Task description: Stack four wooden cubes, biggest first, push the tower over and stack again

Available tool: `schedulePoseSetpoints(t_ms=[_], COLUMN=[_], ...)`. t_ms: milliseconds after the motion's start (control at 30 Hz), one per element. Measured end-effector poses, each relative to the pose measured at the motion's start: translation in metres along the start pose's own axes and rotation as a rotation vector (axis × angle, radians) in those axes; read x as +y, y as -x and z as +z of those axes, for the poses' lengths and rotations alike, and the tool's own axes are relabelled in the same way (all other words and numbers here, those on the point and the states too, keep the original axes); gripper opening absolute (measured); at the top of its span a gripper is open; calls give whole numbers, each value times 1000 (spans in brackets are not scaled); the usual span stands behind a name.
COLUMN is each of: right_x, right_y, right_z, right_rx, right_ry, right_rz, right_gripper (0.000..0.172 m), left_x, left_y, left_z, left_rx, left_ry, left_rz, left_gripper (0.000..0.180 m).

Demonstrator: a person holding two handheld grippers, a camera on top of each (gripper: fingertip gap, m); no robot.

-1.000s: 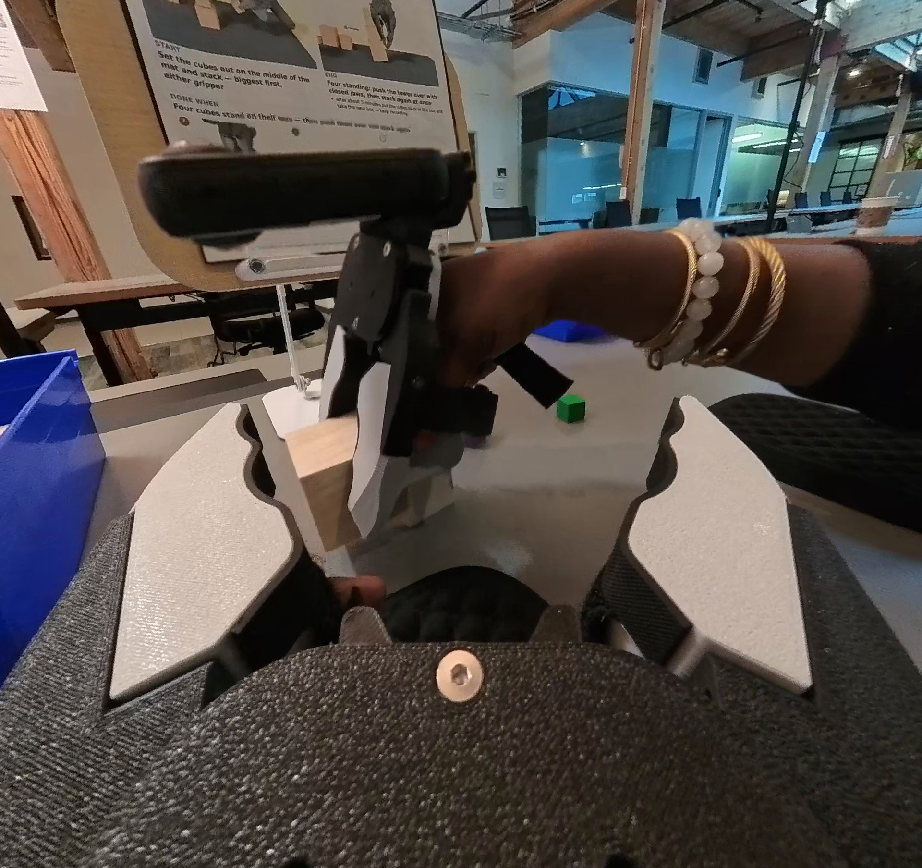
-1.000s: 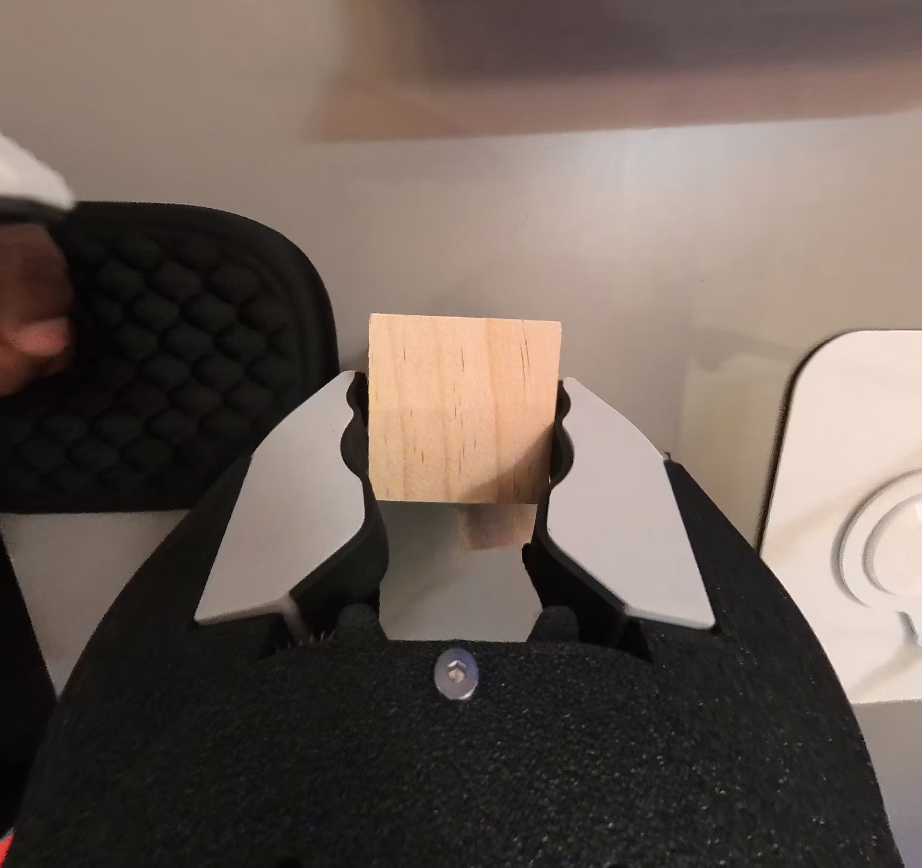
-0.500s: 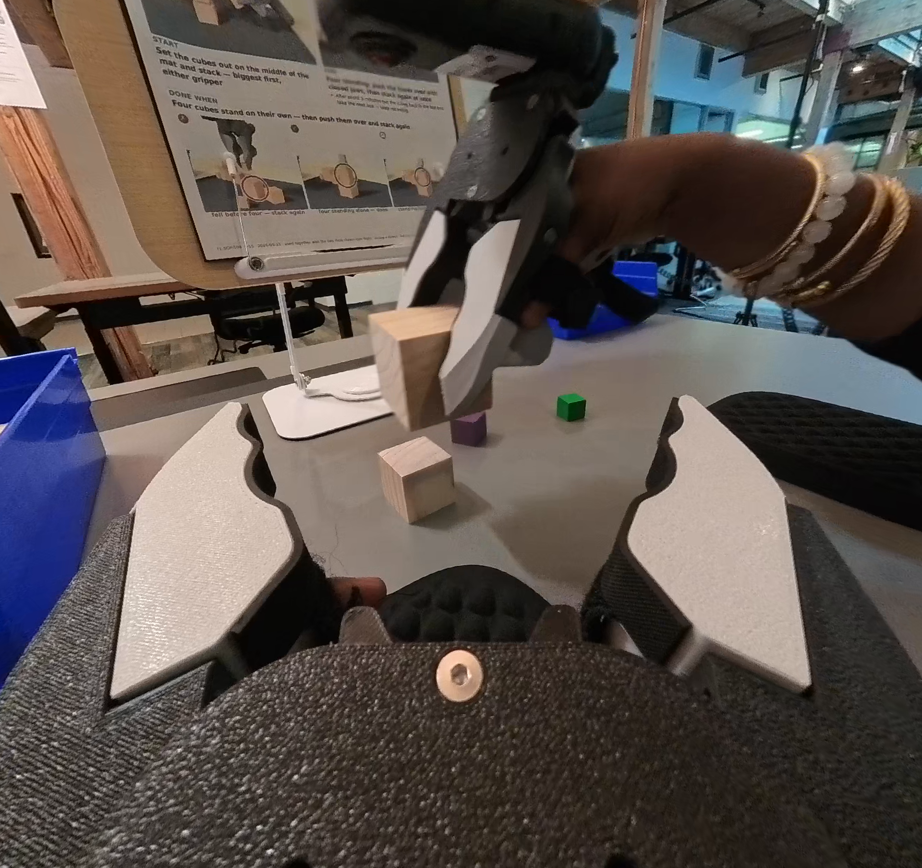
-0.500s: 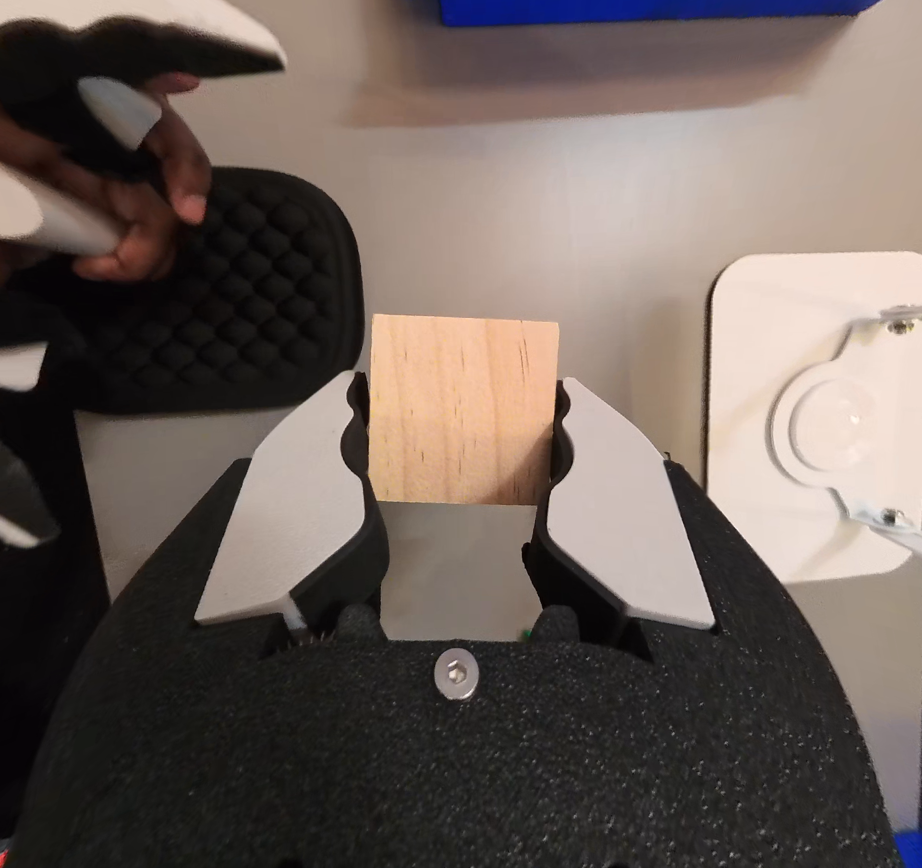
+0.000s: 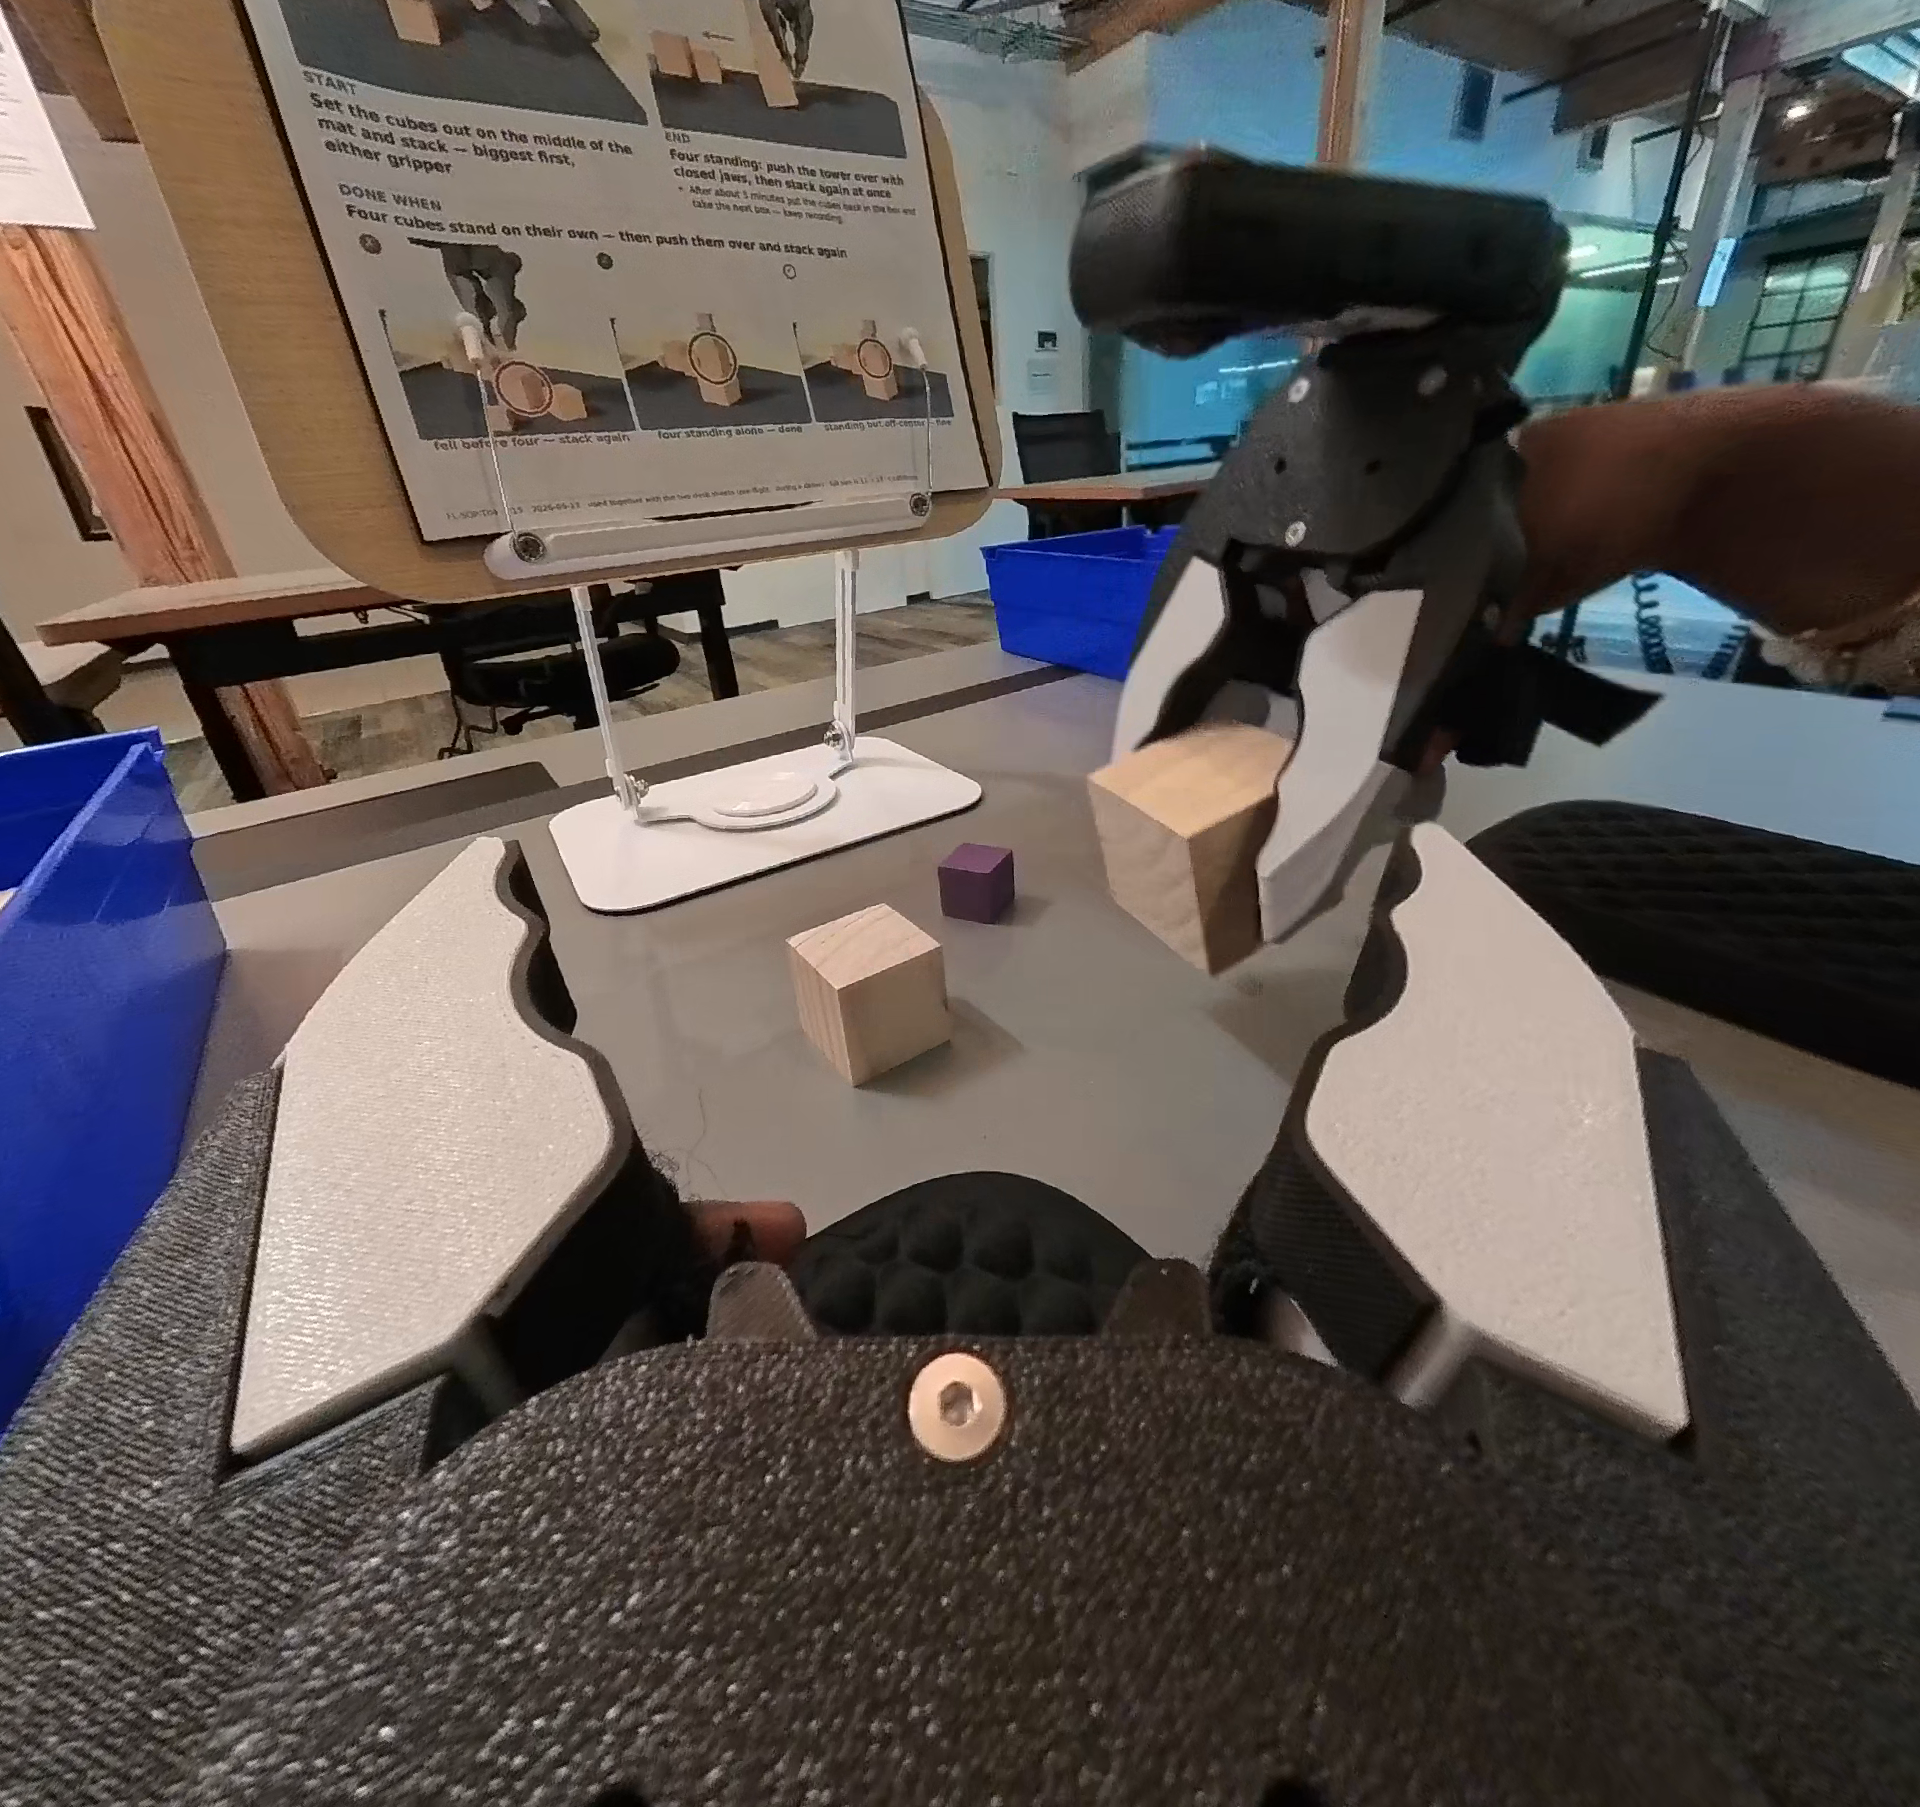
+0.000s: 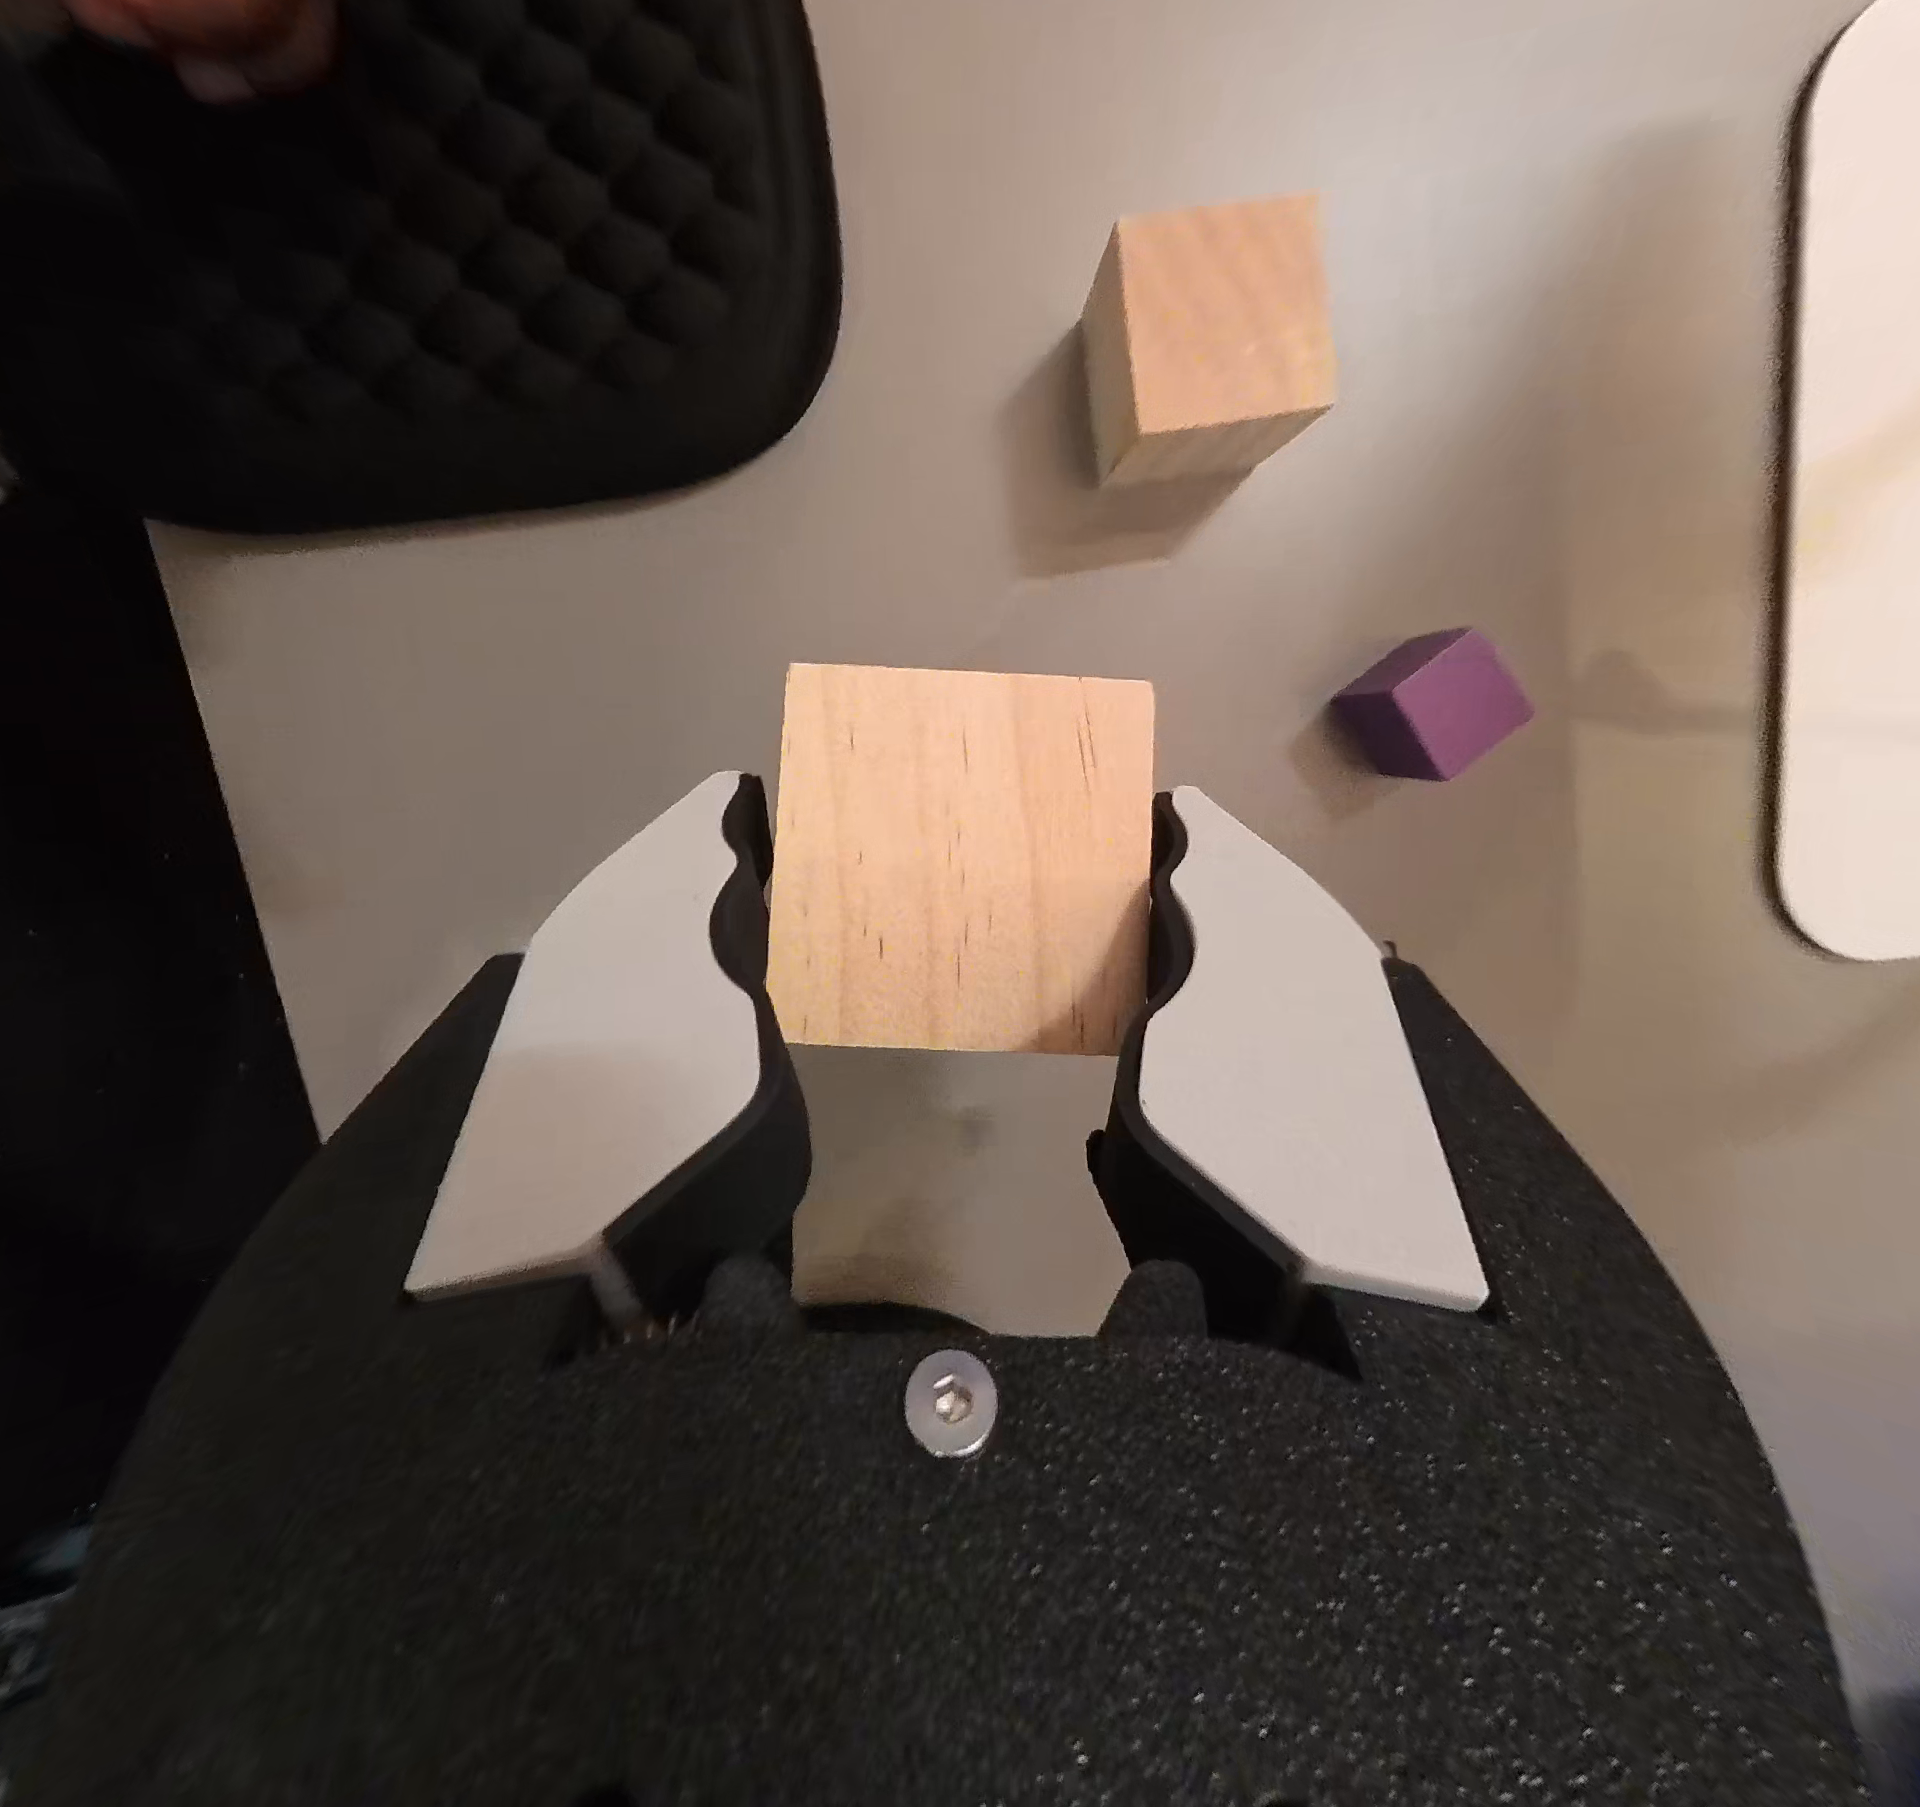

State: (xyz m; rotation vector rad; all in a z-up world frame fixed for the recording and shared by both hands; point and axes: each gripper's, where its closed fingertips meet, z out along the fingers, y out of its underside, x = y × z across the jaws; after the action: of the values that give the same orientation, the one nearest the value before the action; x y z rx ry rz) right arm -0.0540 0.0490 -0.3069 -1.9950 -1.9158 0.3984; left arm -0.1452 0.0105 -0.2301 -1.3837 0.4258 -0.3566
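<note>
Right gripper (image 6: 961,822) clamps a large wooden cube (image 6: 961,864) with both pads pressed to its sides, lifted clear of the grey table (image 6: 520,718). Left gripper (image 5: 956,926) stands wide open, holding nothing — a smaller wooden cube (image 5: 871,990) rests just ahead at twelve o'clock, a purple cube (image 5: 976,882) beyond it. Blue bins (image 5: 94,926) sit at nine and one o'clock, contents hidden.

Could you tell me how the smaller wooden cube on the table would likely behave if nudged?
The smaller wooden cube rests flat on the grey table, so it would probably slide, not roll. It looks rigid, likely light. Bare wood probably grips well.
</note>
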Motion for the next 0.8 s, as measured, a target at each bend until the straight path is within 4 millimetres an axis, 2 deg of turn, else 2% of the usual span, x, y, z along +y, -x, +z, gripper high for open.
schedulePoseSetpoints(t_ms=[167, 467, 733, 800], right_x=[14, 20, 19, 16], right_y=[8, 16, 18, 18], right_z=[13, 29, 29, 24], right_rx=[-21, -49, -49, -55], right_ry=[-9, -35, -41, -60], right_rz=[13, -23, -42, -36], right_gripper=[69, 69, 70, 77], left_x=[0, 0, 0, 0], left_y=[0, 0, 0, 0], left_z=[0, 0, 0, 0], left_rx=[1, -1, -1, -1], left_ry=[1, 0, -1, -1], left_rz=[0, -1, 0, 0], left_gripper=[144, 144, 144, 144])
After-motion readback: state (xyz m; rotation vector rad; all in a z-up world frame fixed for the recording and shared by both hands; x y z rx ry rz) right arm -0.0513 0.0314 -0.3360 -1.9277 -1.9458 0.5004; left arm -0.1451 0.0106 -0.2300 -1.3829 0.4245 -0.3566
